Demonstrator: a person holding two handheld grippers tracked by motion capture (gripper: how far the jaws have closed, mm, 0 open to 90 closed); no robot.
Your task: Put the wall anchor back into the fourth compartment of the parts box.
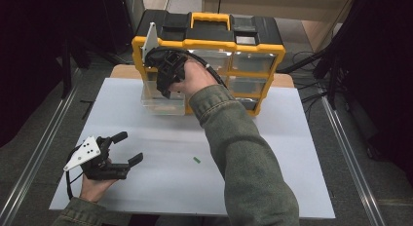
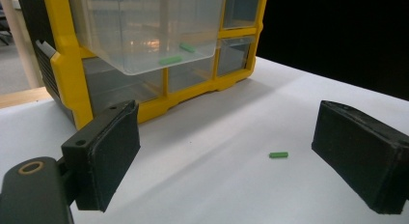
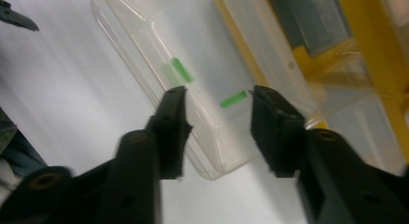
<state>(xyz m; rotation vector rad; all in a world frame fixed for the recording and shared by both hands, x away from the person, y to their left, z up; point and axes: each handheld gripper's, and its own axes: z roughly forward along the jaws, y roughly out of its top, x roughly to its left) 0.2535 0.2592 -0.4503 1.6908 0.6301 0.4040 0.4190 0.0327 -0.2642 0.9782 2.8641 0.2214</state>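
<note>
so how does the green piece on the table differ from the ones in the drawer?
The green piece on the table lies alone on the white table, in the open; the two green pieces in the drawer sit inside the pulled-out clear drawer, off the table surface. All look alike in colour, shape and size.

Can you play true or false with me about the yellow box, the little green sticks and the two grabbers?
1. The clear drawer is pulled out of the yellow organizer. True.
2. The drawer holds three green pieces. False: two green pieces lie in it.
3. One green piece lies loose on the white table. True.
4. The left gripper squeezes that loose piece. False: its jaws stand open, apart from it.
5. The right gripper is above the drawer with its jaws open. True.
</note>
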